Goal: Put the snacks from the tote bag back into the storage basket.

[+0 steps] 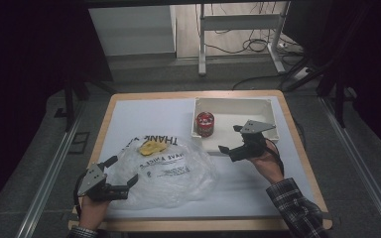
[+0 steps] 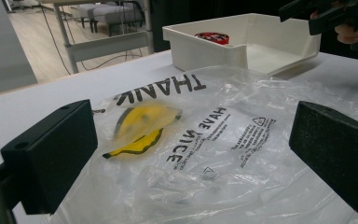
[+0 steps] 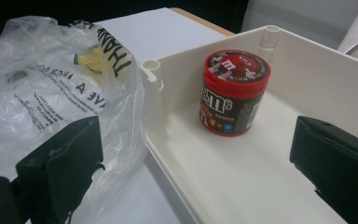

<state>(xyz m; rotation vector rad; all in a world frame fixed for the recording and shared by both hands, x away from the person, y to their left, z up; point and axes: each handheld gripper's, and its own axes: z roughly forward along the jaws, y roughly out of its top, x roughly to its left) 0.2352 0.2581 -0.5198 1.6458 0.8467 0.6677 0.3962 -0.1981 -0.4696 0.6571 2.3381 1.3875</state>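
One red candy tub (image 3: 233,91) stands in the white tray (image 1: 273,110); both grippers' fingers spread, empty; bag's (image 1: 168,171) yellow item (image 2: 142,122) blurred.

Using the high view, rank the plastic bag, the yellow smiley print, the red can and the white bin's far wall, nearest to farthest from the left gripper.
From the left gripper:
1. plastic bag, right beside its fingers.
2. yellow smiley print, up the bag.
3. red can, in the bin's left corner.
4. white bin's far wall, at the table's far right.

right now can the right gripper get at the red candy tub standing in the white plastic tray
Probably yes. The right gripper hangs open at the tray's open near side, jaws aimed at the red candy tub. The tub stands upright, alone in the white plastic tray, nothing between them.
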